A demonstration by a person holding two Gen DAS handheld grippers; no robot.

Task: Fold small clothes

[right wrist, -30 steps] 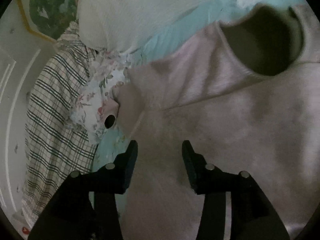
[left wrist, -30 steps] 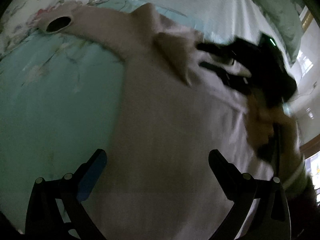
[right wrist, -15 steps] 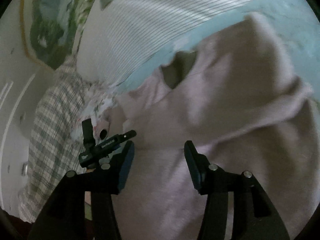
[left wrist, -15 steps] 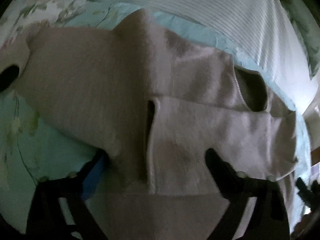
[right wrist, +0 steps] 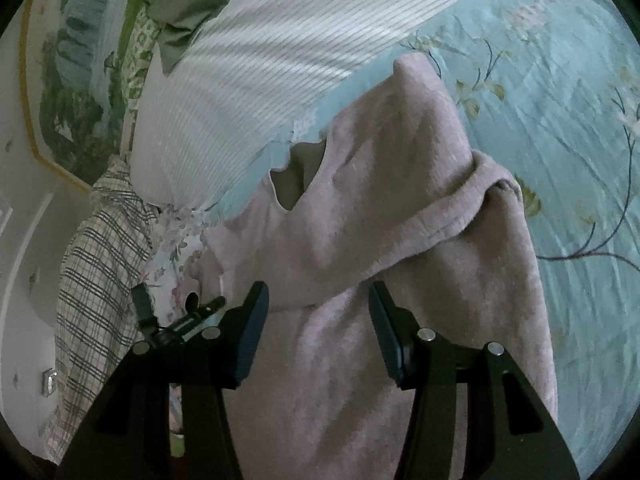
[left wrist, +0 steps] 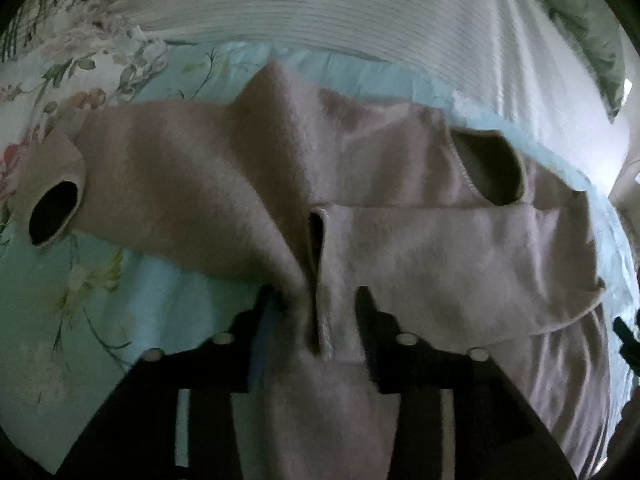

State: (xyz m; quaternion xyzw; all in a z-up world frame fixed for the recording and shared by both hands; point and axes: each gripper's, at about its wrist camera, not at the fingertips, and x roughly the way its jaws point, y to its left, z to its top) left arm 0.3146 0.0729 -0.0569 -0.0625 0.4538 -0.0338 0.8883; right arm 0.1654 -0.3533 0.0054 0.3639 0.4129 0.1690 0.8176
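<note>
A pink sweater (left wrist: 400,248) lies on the teal floral sheet (left wrist: 132,292). One sleeve stretches left, its cuff (left wrist: 52,212) open. The other sleeve is folded across the chest, its cuff edge (left wrist: 320,236) near the middle. The neck opening (left wrist: 492,168) shows at upper right. My left gripper (left wrist: 316,308) straddles a bunched ridge of sweater below that cuff edge, and its jaws are closing with the fabric between them. My right gripper (right wrist: 318,312) hovers half open over the sweater (right wrist: 380,240) just below the folded sleeve, gripping nothing.
A white striped pillow (left wrist: 360,12) lies behind the sweater, with a green pillow (left wrist: 580,12) past it. A plaid cloth (right wrist: 92,280) hangs at the bed's left side under a framed picture (right wrist: 68,80). Bare sheet (right wrist: 560,120) spreads to the right.
The left gripper slid across the sweater to the folded sleeve's cuff, and its jaws narrowed around fabric. The right gripper pulled back from the neck. The sleeve now lies across the chest.
</note>
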